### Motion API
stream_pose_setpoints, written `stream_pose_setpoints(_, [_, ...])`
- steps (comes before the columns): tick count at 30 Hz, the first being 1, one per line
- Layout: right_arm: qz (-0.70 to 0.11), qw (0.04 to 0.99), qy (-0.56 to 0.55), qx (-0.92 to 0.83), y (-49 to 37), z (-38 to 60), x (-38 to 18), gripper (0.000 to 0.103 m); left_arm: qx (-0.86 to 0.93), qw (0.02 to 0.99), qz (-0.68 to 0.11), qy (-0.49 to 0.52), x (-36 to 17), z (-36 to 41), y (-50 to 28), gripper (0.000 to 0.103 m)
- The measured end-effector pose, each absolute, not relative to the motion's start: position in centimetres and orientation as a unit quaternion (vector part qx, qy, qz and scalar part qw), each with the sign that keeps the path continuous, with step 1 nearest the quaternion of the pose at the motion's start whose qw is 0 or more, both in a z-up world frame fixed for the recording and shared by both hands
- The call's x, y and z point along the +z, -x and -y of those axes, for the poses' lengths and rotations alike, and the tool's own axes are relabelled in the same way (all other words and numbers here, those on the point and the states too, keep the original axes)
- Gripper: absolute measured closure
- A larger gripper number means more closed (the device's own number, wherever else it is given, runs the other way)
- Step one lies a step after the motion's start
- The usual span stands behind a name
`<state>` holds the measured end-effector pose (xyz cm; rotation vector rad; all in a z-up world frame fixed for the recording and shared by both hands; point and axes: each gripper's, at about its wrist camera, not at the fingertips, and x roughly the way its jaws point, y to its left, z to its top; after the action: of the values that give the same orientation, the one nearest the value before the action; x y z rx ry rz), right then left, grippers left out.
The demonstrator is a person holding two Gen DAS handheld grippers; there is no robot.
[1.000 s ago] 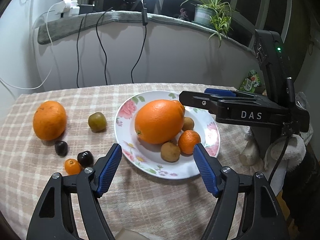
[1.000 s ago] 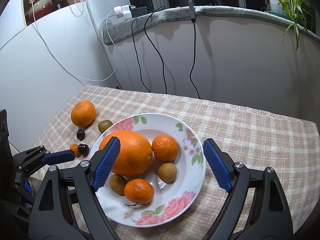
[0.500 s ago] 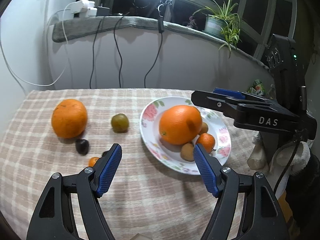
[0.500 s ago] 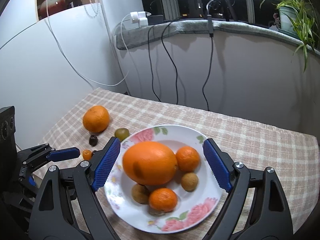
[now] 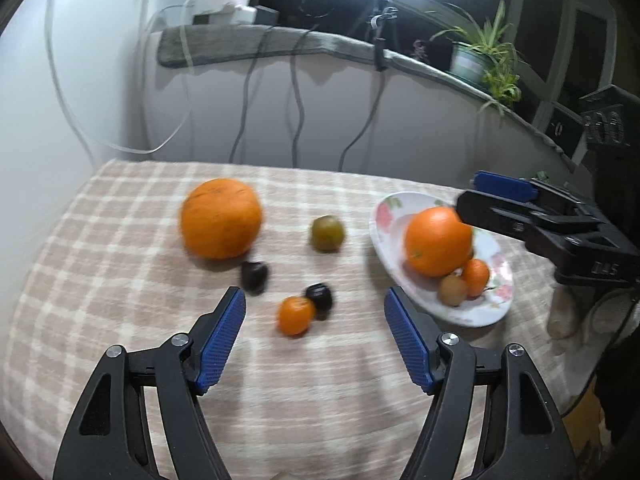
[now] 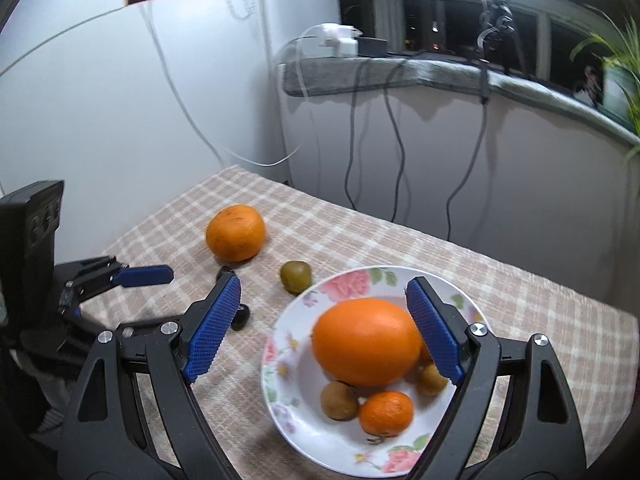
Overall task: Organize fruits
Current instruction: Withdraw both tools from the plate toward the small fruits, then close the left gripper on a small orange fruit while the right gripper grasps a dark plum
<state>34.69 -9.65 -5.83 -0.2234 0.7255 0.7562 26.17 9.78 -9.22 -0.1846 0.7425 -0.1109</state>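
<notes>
- The left gripper had nothing between its closing jaws; the small orange fruit lay on the table just ahead of them.
- The fruit looked light, round, firm and likely to roll; best pinched across its middle.
- The right gripper hung released over the plate.
- Loose fruits: one big orange, one green, two dark. Plated: at least five.

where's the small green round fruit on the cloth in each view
Left wrist view: small green round fruit sits centre, between the big loose orange and the floral white plate.
Right wrist view: it lies left of centre, just off the plate's rim.
Shared landmark: the big loose orange.
</notes>
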Motion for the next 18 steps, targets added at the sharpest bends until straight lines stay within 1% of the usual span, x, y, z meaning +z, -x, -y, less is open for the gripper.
stream_pose_setpoints(5, [-0.353, 0.845, 0.126, 0.381, -34.2, 7.7, -6.4, 0.016, -0.041, 0.922, -0.371, 0.102, -10.1, -12.0, -25.9, 0.039])
stream_pose_setpoints(7, [-0.356, 0.838, 0.135, 0.390, -33.9, 6.8, -6.8, 0.016, -0.039, 0.921, -0.374, 0.108, -10.3, -12.8, -25.9, 0.047])
stream_pose_setpoints(9, [-0.361, 0.831, 0.145, 0.399, -33.5, 6.0, -7.4, 0.025, -0.037, 0.919, -0.375, 0.113, -10.5, -13.5, -25.9, 0.048])
stream_pose_setpoints(10, [-0.364, 0.826, 0.148, 0.404, -33.4, 5.7, -7.7, 0.026, -0.038, 0.919, -0.376, 0.115, -10.6, -13.7, -25.9, 0.051])
stream_pose_setpoints(11, [-0.368, 0.820, 0.153, 0.411, -33.3, 5.2, -8.0, 0.029, -0.038, 0.918, -0.376, 0.118, -10.6, -13.9, -25.8, 0.052])
stream_pose_setpoints(13, [-0.372, 0.812, 0.166, 0.418, -32.9, 4.5, -8.5, 0.034, -0.045, 0.917, -0.377, 0.121, -10.8, -14.1, -25.7, 0.059])
stream_pose_setpoints(15, [-0.376, 0.804, 0.183, 0.423, -32.7, 3.8, -9.0, 0.046, -0.054, 0.916, -0.379, 0.119, -10.9, -13.8, -25.7, 0.060])
stream_pose_setpoints(16, [-0.380, 0.797, 0.192, 0.429, -32.7, 3.4, -9.4, 0.048, -0.058, 0.915, -0.380, 0.118, -10.9, -13.7, -25.7, 0.060])
stream_pose_setpoints(18, [-0.386, 0.784, 0.213, 0.437, -32.7, 2.8, -9.9, 0.057, -0.069, 0.914, -0.383, 0.114, -11.0, -13.2, -25.6, 0.063])
